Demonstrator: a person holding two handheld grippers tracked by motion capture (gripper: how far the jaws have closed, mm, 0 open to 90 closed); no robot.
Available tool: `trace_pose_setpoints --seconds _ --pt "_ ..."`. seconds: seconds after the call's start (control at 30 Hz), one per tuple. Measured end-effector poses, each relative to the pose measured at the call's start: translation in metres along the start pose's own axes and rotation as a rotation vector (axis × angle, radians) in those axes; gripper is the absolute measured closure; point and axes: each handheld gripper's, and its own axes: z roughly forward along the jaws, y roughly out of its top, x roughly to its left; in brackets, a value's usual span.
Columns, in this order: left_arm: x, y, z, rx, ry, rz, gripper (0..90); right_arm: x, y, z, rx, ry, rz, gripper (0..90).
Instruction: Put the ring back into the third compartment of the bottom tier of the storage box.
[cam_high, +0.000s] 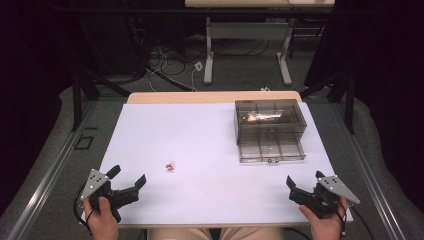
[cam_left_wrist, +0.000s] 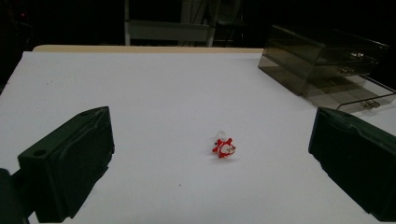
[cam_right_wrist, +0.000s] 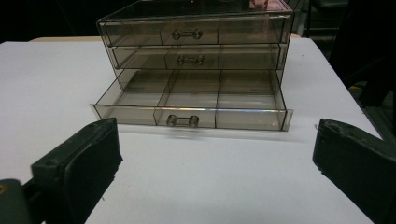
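Observation:
A small red and white trinket (cam_high: 171, 166) lies on the white table, left of centre; in the left gripper view the trinket (cam_left_wrist: 224, 148) rests ahead of the jaws, apart from them. A smoky clear drawer box (cam_high: 270, 122) stands at the back right with its bottom drawer (cam_high: 271, 150) pulled out; in the right gripper view that drawer (cam_right_wrist: 191, 105) looks bare, with three compartments. My left gripper (cam_high: 129, 176) is open near the front left edge. My right gripper (cam_high: 305, 179) is open near the front right edge, facing the box.
The white table top (cam_high: 200, 130) is bordered by a wooden strip at the far edge. Beyond it stand a desk frame (cam_high: 247, 45) and loose cables on the floor. Dark stands flank the table.

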Motion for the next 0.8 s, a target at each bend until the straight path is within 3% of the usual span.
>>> trace_pose_setpoints --seconds 0.17,0.27,0.3,0.33,0.63,0.8 --pt "0.002 -0.003 0.005 0.017 -0.011 -0.012 0.5 0.004 -0.004 0.006 -0.002 0.002 -0.029 7.0" --pt "0.0 -0.004 0.006 0.021 -0.022 -0.008 0.5 0.007 -0.006 0.009 0.029 0.027 -0.049 13.7" --pt "0.0 -0.004 0.006 0.021 -0.022 -0.008 0.5 0.009 -0.007 0.012 -0.004 0.018 -0.043 15.2" --pt "-0.001 -0.005 0.006 0.023 -0.026 -0.01 0.5 0.009 -0.006 0.01 0.033 0.039 -0.054 15.2" --pt "-0.003 -0.005 0.005 0.024 -0.034 -0.004 0.5 0.031 -0.001 0.017 0.069 0.103 -0.105 22.3" --pt "-0.001 -0.006 0.005 0.026 -0.032 -0.014 0.5 0.045 0.004 0.024 0.09 0.171 -0.137 27.2"
